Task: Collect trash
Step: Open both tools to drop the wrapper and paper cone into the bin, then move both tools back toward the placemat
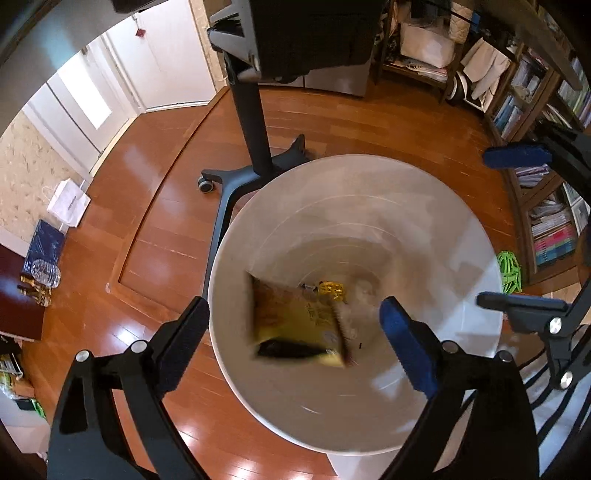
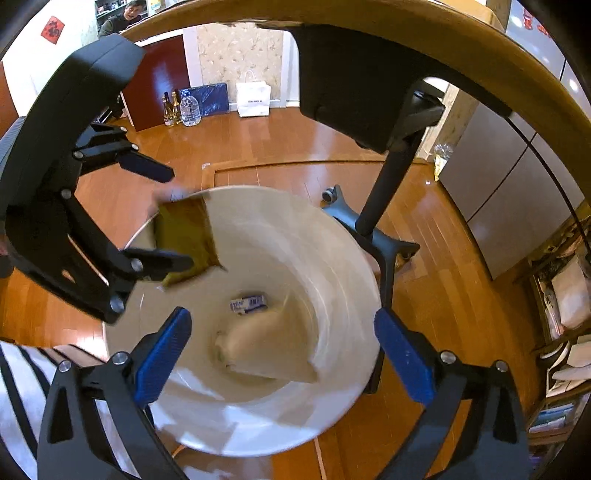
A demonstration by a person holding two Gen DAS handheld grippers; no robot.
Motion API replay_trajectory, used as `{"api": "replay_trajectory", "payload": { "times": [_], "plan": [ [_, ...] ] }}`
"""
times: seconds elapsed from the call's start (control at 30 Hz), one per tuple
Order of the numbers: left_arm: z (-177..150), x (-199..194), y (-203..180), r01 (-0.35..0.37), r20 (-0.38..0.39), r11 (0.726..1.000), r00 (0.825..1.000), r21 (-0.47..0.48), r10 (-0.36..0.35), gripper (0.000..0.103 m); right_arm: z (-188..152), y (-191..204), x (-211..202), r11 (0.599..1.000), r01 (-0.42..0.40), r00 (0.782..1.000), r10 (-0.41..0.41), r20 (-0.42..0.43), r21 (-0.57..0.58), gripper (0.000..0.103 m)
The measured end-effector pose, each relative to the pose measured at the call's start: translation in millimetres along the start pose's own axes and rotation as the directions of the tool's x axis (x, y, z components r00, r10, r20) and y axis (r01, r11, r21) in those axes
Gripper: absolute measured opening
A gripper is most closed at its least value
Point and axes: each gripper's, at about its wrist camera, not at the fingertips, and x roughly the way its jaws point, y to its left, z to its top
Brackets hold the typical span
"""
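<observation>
A white bin [image 1: 369,173] stands on the wooden floor under both grippers. In the left wrist view a blurred yellow snack bag [image 1: 299,321] hangs inside it, touching neither pad of my open left gripper [image 1: 295,347]. My right gripper [image 1: 517,229] shows at the right edge. In the right wrist view my right gripper [image 2: 282,358] is open over the bin [image 2: 332,229], with a blurred beige paper wrapper [image 2: 266,347] loose below it. A small blue-and-white packet [image 2: 249,304] lies on the bottom. The yellow bag [image 2: 188,232] is near my left gripper [image 2: 159,214].
A black wheeled chair [image 1: 255,122] stands just behind the bin. Bookshelves [image 1: 546,221] line one side and a grey cabinet [image 2: 517,192] the other. By the far wall stand a white paper bag [image 2: 253,98] and bottles [image 2: 190,107]. A wooden table edge [image 2: 369,22] arches overhead.
</observation>
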Motion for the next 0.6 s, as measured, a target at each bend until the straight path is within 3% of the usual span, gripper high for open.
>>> {"api": "replay_trajectory", "payload": {
  "times": [0.2,0.33,0.53,0.6],
  "plan": [
    [-3,-29,2,0.023,0.048,0.999,0.999,-0.045,-0.021,0.094,-6,-18,-47,0.997,-0.025,0.998,0.022,0.054,0.067,0.097],
    [-1,-69,-5,0.011,0.130,0.999,0.991,-0.051,-0.004,0.094,-5,-25,-101,0.996,-0.032,0.985,0.018,0.174,0.078,0.098],
    [21,-129,-12,0.006,0.260,0.995,0.966,-0.095,0.019,0.095,24,-49,-152,0.987,0.008,0.950,-0.057,0.306,0.161,0.099],
    [32,-141,-10,-0.007,0.296,0.994,0.954,-0.112,0.040,0.100,39,-57,-161,0.982,0.028,0.937,-0.091,0.336,0.189,0.099]
  ]
}}
